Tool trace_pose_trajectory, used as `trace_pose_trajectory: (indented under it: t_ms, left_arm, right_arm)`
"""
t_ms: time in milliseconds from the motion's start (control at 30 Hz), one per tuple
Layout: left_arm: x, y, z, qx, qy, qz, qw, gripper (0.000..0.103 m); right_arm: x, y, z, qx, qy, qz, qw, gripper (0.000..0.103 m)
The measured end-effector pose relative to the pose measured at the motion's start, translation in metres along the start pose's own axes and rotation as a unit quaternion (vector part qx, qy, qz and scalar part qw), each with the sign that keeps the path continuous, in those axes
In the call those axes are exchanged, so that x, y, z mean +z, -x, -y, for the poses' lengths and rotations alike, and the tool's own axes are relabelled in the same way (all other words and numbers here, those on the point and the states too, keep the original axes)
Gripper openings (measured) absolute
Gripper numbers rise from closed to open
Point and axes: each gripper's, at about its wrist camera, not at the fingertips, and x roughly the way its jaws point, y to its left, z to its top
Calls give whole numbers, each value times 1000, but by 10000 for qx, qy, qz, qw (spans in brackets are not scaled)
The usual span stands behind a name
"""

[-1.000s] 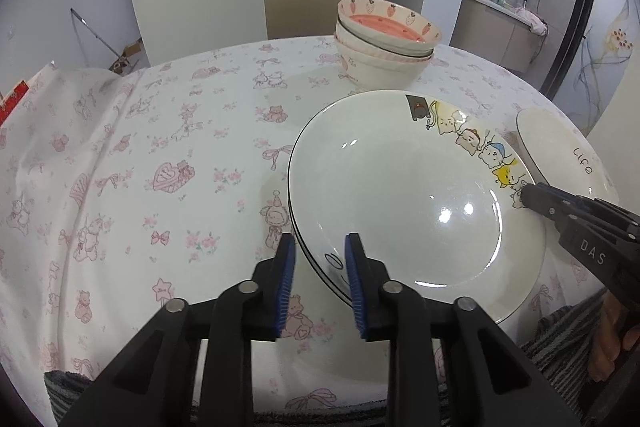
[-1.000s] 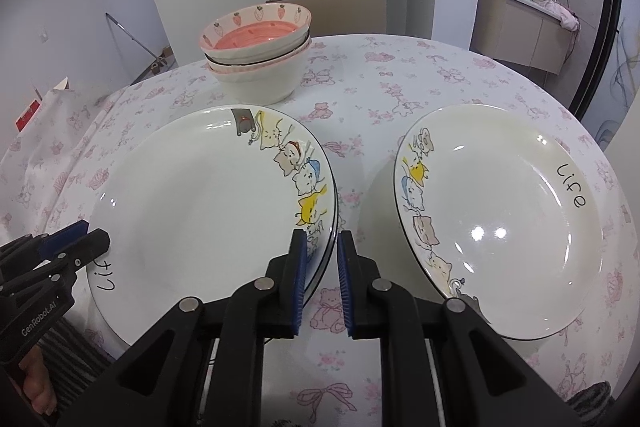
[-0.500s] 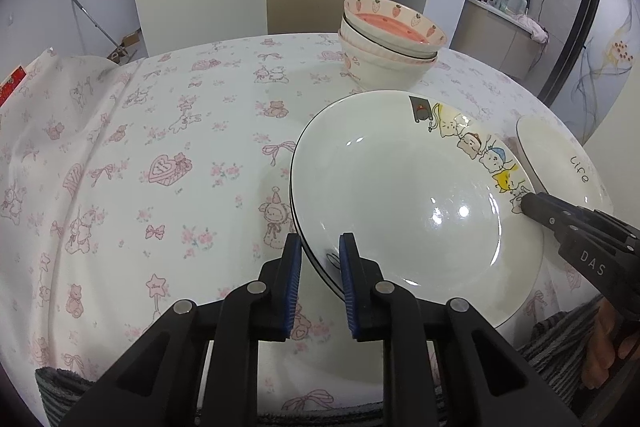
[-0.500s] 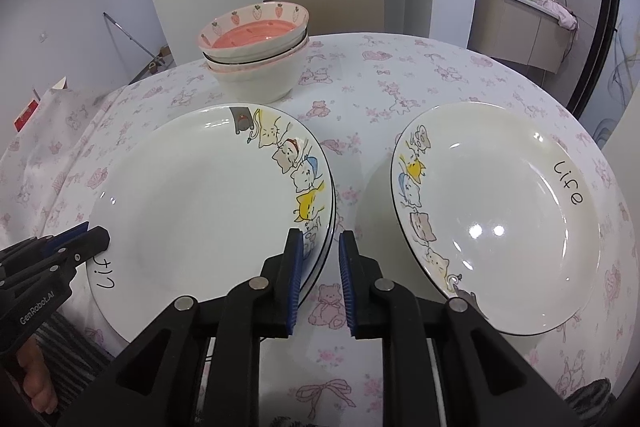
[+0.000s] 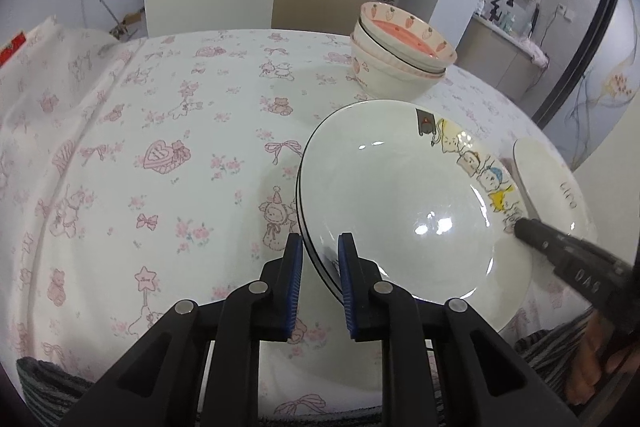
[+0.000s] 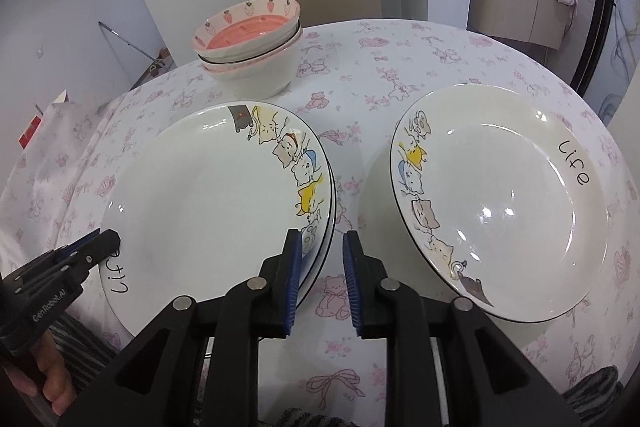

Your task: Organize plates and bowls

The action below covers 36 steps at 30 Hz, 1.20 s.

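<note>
A stack of white plates (image 5: 400,207) with cartoon cats along the rim lies on the pink-patterned tablecloth (image 5: 160,147). My left gripper (image 5: 321,279) is shut on its near-left rim, which runs between the blue pads. In the right wrist view the same stack (image 6: 208,195) has its right rim between the pads of my right gripper (image 6: 322,279), shut on it. Each gripper shows in the other's view: the left gripper (image 6: 106,241) by the word "Life", the right gripper (image 5: 520,227) on the far rim. A single matching plate (image 6: 504,203) lies to the right.
Stacked white and pink bowls (image 6: 252,47) with strawberry rims stand behind the plates. The single plate (image 5: 548,187) shows at the right edge of the left wrist view. A hand (image 6: 52,383) and striped sleeves lie at the table's near edge. Cabinets stand beyond the table.
My left gripper's jaws have narrowed onto the stack's rim and the gripper has rolled slightly. The right gripper has stayed put on the opposite rim.
</note>
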Motion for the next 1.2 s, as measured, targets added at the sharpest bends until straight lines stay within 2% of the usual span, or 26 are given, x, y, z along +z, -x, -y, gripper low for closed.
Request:
trace_pose_trajectory:
  t_ms: [133, 367, 533, 633, 667, 700, 733, 767, 800, 833, 867, 900, 933, 967, 1000, 1200]
  left_arm:
    - [1, -1, -5, -120, 151, -40, 9998, 20]
    - [-1, 1, 5, 180, -158, 121, 9996, 20]
    - [-1, 30, 21, 488, -616, 961, 9923, 20]
    - [-2, 39, 25, 320, -691, 1072, 9913, 20]
    - [-3, 43, 27, 288, -725, 1129, 9905, 20]
    - [-3, 49, 30, 286, -765, 1225, 9891, 20]
    - [-4, 56, 34, 297, -811, 1350, 9871, 21]
    - [-5, 64, 38, 298, -870, 1512, 9842, 28]
    - [-6, 73, 42, 267, -913, 1666, 9814, 37]
    - [-7, 84, 47, 202, -945, 1843, 9781, 70]
    - [-8, 93, 50, 141, -954, 1994, 9752, 101]
    - [-10, 103, 53, 71, -952, 2212, 9705, 103]
    - [-12, 117, 58, 33, -967, 2472, 9641, 103]
    - [-12, 126, 64, 19, -1053, 2584, 9603, 103]
    - [-12, 132, 68, 19, -1145, 2596, 9589, 103]
    - [1, 147, 110, -284, -1532, 2336, 9598, 103]
  right_arm:
    - [0, -1, -5, -52, 116, 17, 9999, 14]
    - [5, -3, -2, -144, 70, 69, 9998, 14]
    - [7, 20, 0, -559, 177, 478, 9971, 15]
    - [9, 34, 5, -491, 145, 532, 9973, 18]
    - [10, 38, 7, -469, 126, 553, 9973, 23]
    - [9, 44, 8, -467, 118, 605, 9970, 36]
    - [9, 51, 10, -493, 124, 698, 9963, 44]
    - [8, 58, 11, -528, 135, 802, 9953, 55]
    - [7, 66, 12, -595, 159, 941, 9937, 58]
    - [7, 75, 13, -684, 192, 1069, 9917, 59]
    - [7, 82, 14, -750, 215, 1169, 9901, 65]
    - [7, 91, 16, -812, 225, 1307, 9878, 79]
    - [7, 100, 19, -857, 207, 1443, 9856, 86]
    - [7, 111, 24, -914, 152, 1614, 9825, 98]
    - [8, 119, 28, -943, 106, 1737, 9802, 102]
    - [18, 152, 62, -1168, -137, 1966, 9734, 103]
